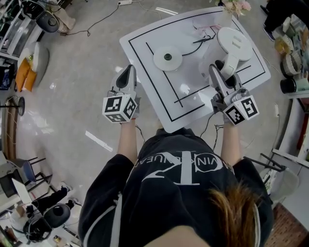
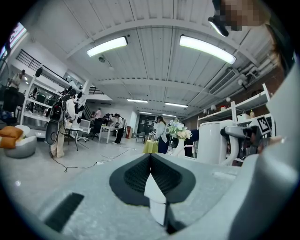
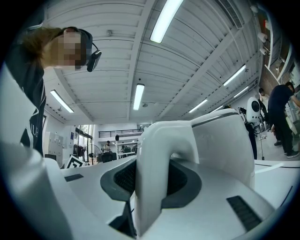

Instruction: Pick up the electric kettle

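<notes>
The white electric kettle (image 1: 235,42) stands at the right of the white table (image 1: 145,53), its lid seen from above. Its handle (image 1: 231,65) points toward me. My right gripper (image 1: 223,72) is shut on that handle; in the right gripper view the handle (image 3: 154,159) fills the gap between the jaws of my right gripper (image 3: 150,187), with the kettle body (image 3: 225,145) behind it. I cannot tell whether the kettle rests on the table. The round kettle base (image 1: 167,58) lies apart, mid-table. My left gripper (image 1: 127,75) hangs off the table's left edge, shut and empty (image 2: 150,161).
A black cord (image 1: 198,46) runs across the table from the base. Flowers (image 1: 235,6) stand at the table's far edge. Shelves with jars (image 1: 294,53) stand close on the right. Grey floor (image 1: 72,87) lies to the left.
</notes>
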A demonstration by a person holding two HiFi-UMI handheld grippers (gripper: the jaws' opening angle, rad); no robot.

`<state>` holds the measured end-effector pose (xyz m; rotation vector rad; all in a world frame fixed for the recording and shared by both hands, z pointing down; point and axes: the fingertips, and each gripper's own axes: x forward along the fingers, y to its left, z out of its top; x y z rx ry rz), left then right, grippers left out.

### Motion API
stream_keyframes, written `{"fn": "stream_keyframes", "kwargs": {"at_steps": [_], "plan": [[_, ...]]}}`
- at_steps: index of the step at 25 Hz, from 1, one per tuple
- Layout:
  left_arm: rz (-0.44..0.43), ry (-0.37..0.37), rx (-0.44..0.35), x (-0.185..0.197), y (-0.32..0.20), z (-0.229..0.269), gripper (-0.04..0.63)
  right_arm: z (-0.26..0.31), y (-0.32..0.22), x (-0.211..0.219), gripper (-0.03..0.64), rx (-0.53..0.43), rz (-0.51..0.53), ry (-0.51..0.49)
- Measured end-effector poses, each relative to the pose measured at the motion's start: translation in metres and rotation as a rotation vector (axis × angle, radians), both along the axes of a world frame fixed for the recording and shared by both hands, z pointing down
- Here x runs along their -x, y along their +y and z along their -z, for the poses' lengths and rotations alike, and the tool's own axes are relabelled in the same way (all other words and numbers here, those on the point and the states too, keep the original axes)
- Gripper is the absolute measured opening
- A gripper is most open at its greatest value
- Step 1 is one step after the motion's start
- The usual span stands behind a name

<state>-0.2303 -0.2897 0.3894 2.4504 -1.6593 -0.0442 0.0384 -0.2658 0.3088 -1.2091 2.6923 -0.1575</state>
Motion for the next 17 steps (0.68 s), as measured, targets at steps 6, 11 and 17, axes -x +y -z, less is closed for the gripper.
{"fn": "stream_keyframes", "kwargs": {"at_steps": [6, 11, 17], "plan": [[0.003, 0.0, 0.0, 0.0018, 0.0024, 0.0009, 0.011, 0.0016, 0.0009, 0.0018, 0.114, -0.001, 0.003, -0.005], [0.008, 0.0, 0.0, 0.0051, 0.0052, 0.0024, 0.011, 0.0039, 0.0018, 0.0045, 0.114, -0.003, 0.008, -0.007], [0.014, 0.003, -0.001, 0.0102, 0.0044, 0.002, 0.011, 0.0025, 0.0026, 0.0097, 0.114, 0.002, 0.017, -0.015]]}}
